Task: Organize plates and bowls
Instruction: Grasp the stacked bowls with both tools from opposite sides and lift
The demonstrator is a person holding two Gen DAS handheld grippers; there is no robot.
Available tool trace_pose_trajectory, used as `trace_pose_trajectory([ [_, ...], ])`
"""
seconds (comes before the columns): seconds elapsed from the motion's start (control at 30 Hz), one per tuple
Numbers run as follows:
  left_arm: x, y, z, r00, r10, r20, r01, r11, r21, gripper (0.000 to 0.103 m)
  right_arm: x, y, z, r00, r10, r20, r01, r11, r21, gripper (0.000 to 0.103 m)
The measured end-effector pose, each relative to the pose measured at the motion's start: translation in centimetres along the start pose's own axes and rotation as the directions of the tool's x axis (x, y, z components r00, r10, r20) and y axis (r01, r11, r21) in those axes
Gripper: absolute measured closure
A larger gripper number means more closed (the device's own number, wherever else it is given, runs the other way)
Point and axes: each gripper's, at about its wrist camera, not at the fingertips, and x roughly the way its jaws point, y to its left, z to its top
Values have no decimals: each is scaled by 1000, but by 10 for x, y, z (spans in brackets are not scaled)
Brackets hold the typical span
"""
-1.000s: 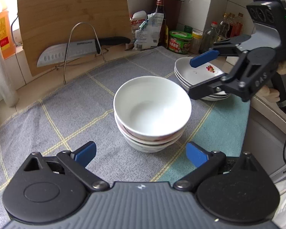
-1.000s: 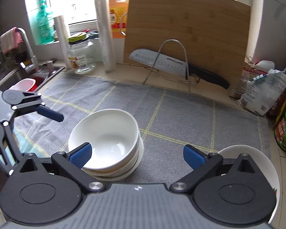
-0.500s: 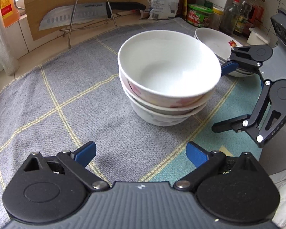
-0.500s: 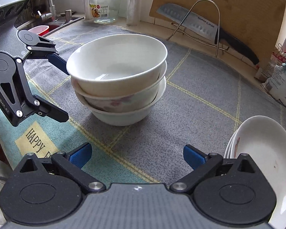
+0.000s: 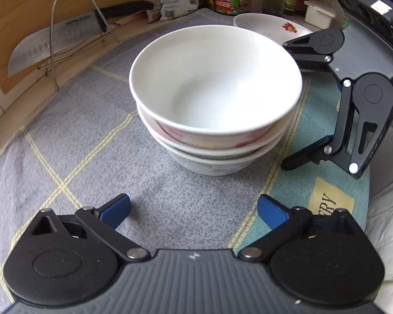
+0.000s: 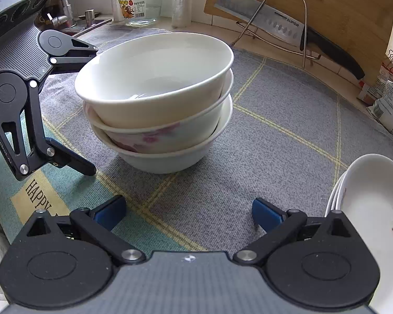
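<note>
White bowl stack looms nearer, left gripper jaws opening, both grippers lower

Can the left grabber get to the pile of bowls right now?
Probably yes. The left gripper has its jaws opening with nothing between them, and only bare cloth lies between it and the stacked bowls. The right gripper flanks the stack's other side.

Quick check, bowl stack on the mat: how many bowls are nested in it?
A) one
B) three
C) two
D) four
B: the bowl stack shows three separate rims in the right wrist view: a plain white bowl on top, a pink-flowered one under it, and a white one at the bottom resting on the mat.
</note>
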Motion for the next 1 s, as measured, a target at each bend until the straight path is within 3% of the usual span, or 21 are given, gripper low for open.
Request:
trace_pose_trajectory([
  [0.23, 6, 8, 13, 996, -85, 40, 80, 991, 104, 2, 1, 1, 3, 1000, -9, -25, 9, 1000, 12, 0],
  [0.4, 10, 13, 18, 991, -116, 64, 108, 987, 119, 4, 3, 0, 7, 999, -4, -37, 4, 1000, 5, 0],
  [0.57, 12, 9, 20, 988, -134, 78, 119, 978, 168, 14, 6, -3, 11, 999, 20, -40, -21, 999, -33, 0],
  [0.73, 13, 8, 22, 985, -150, 88, 129, 970, 208, 17, 4, -2, 19, 999, 36, -10, -37, 991, -128, 0],
  [0.87, 14, 10, 23, 984, -160, 78, 136, 959, 250, 17, 5, 0, 28, 999, 38, -1, -37, 971, -236, 13],
  [1.0, 15, 10, 25, 983, -175, 61, 147, 935, 322, 18, 3, -1, 37, 997, 72, 9, -66, 949, -309, 17],
])
